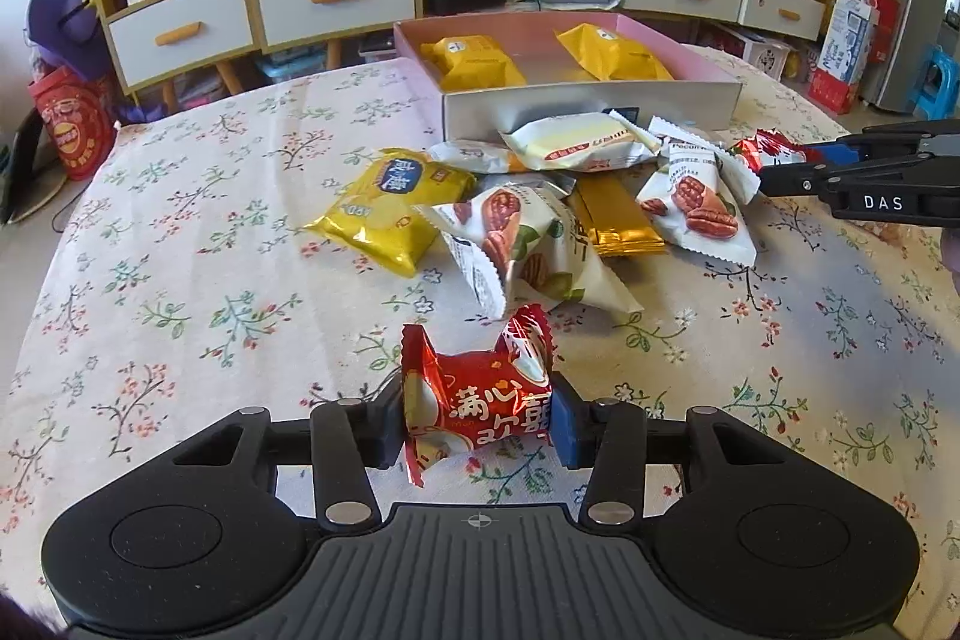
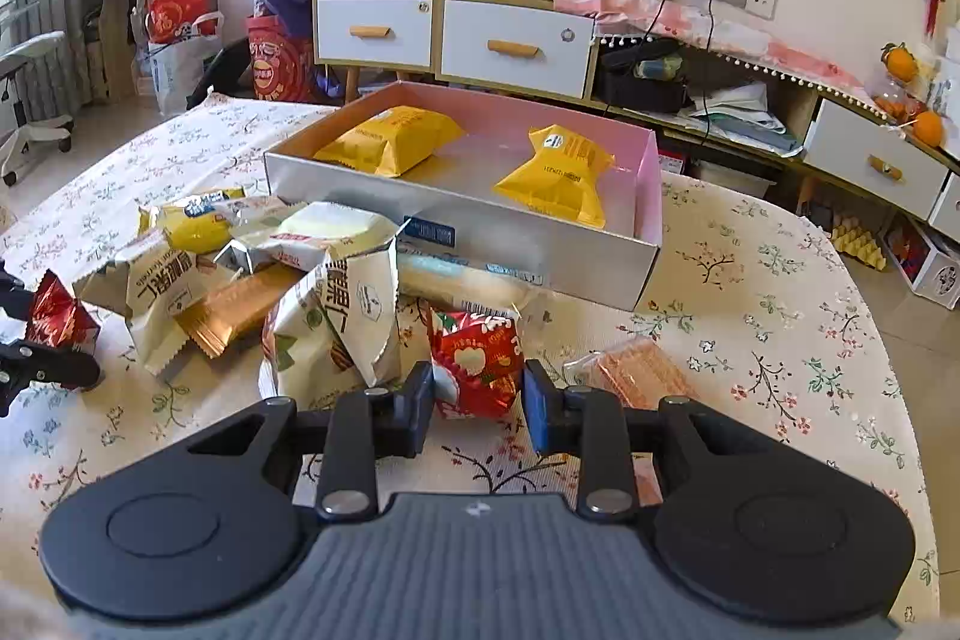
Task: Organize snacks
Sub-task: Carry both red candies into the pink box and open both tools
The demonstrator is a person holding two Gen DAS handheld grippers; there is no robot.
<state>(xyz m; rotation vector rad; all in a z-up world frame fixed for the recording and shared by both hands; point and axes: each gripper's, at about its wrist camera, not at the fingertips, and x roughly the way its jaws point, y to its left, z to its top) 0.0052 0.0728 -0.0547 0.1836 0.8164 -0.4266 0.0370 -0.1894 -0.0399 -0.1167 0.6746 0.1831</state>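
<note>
Left gripper (image 1: 477,427) is clamped on a red candy (image 1: 477,403) — pads touching both sides, wrapper's long axis running across the jaws, twisted ends sticking out up and down. Candy looks lifted just off the tablecloth (image 1: 198,280).

Right gripper (image 2: 477,403) straddles a second red candy (image 2: 476,364); the left pad touches, but there's a gap at the right pad, so not yet gripped.

Target box (image 1: 591,103) sits at 12 o'clock from the left jaws, beyond the snack pile (image 1: 540,214), two yellow packets (image 1: 471,61) already inside. From the right wrist view the box is at 12 too, and closer — right hand has the shorter carry, but left is the one loaded.
</note>
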